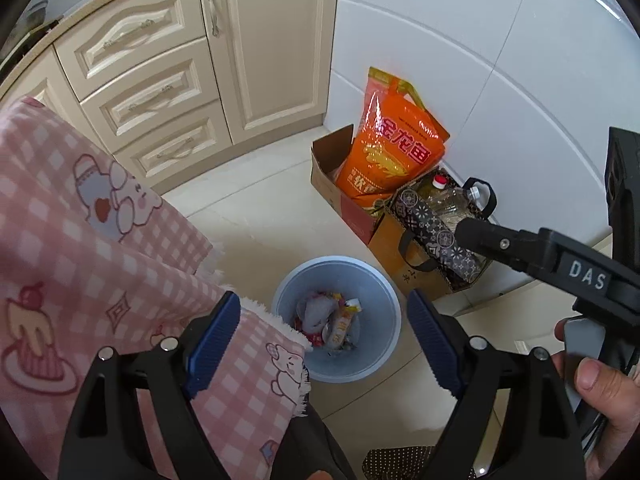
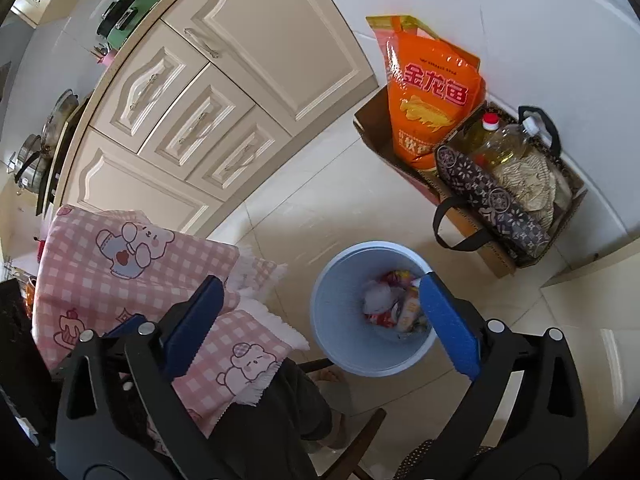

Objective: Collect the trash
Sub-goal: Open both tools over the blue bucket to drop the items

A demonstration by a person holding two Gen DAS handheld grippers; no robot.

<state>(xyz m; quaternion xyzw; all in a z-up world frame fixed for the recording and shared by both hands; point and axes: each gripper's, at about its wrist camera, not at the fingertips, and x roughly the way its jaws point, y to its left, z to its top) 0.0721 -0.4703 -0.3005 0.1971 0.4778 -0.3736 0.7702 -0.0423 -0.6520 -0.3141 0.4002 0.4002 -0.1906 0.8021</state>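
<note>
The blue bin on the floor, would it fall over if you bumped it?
Probably easily. The blue bin looks like thin plastic and narrows toward its base, so a knock at the rim may tip it. Only a few wrappers lie inside, so it is likely light and could also slide on the glossy floor tiles.

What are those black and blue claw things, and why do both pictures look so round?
They are grabbing tools, one in each of a person's hands. Each tool carries a small wide-eyed camera, which bends the picture round. One picture looks along the left gripper, the other along the right gripper. Their blue fingers stand open and hold nothing. Below on the floor is a blue bin with trash in it. A pink cloth hangs beside it.
</note>
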